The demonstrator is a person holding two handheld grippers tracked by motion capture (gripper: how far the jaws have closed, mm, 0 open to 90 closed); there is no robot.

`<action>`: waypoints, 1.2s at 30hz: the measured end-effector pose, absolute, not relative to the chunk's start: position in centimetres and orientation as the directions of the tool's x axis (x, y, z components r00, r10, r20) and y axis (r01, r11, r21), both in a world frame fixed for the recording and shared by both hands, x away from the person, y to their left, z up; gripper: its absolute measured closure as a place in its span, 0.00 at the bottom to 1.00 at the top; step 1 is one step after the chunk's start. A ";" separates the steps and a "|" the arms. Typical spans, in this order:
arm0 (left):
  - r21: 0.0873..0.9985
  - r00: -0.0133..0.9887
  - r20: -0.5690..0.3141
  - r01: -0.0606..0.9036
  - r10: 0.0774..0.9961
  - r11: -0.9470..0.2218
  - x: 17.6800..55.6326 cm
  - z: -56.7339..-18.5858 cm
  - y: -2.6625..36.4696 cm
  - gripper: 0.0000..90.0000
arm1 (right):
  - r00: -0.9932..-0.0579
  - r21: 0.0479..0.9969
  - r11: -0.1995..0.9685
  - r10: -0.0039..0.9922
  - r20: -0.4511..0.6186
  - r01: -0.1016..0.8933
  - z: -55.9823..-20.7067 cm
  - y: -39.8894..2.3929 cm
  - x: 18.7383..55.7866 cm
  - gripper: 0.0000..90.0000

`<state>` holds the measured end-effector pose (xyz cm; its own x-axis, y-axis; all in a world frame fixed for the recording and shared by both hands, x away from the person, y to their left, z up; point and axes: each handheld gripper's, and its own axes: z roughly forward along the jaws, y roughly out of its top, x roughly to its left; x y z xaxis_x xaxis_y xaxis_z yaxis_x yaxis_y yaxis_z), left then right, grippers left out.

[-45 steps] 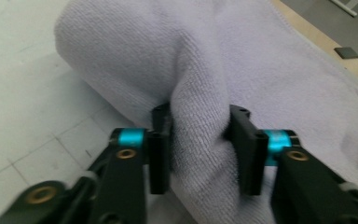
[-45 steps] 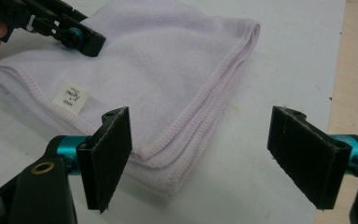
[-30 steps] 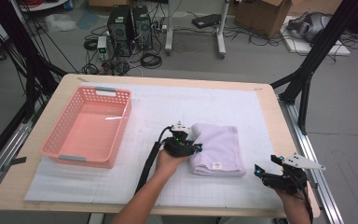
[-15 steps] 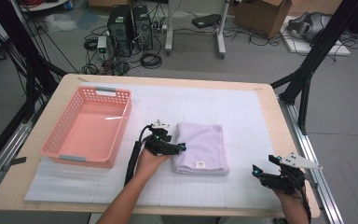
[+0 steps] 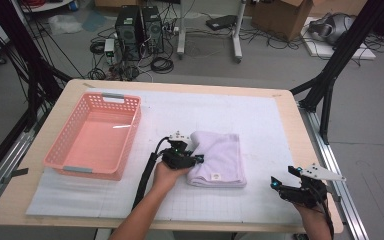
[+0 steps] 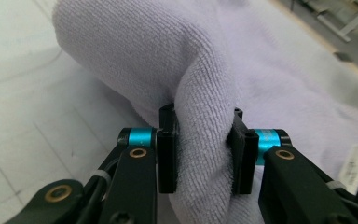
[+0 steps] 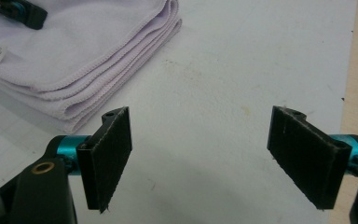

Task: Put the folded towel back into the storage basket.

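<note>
Left gripper (image 5: 194,159) pinches the towel's (image 5: 220,159) near-left edge; right gripper (image 5: 286,186) waits wide at the table's 4 o'clock corner.

In the left gripper view the jaws have just been closing and now press a bunched fold of the lilac towel (image 6: 205,93) between their pads (image 6: 167,161). In the high view the folded towel lies on the white mat (image 5: 260,120) just right of centre, with the pink basket (image 5: 62,162) well apart at its 9 o'clock. The right gripper (image 7: 200,158) stands with jaws far apart and nothing between them, over bare mat (image 7: 242,70); in its view the stacked towel (image 7: 88,56) edges lie at 10 o'clock, and the left gripper (image 7: 21,11) rests on the towel at 11 o'clock.
</note>
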<state>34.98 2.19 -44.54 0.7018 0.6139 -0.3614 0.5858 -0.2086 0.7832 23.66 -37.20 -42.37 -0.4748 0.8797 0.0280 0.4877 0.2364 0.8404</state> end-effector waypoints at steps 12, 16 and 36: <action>0.903 0.800 -0.262 0.401 0.539 -0.156 33.6 -41.2 4.1 0.78 | -0.472 0.841 0.234 0.881 0.030 0.488 -42.4 -37.2 23.6 0.23; 0.921 0.821 -0.223 0.355 0.526 -0.163 33.3 -40.1 4.8 0.79 | -0.471 0.841 0.233 0.882 0.029 0.489 -42.3 -37.1 23.6 0.23; 0.979 0.865 -0.124 0.187 0.486 -0.083 32.2 -36.1 8.0 0.80 | -0.467 0.853 0.217 0.884 0.035 0.475 -42.0 -37.1 23.6 0.23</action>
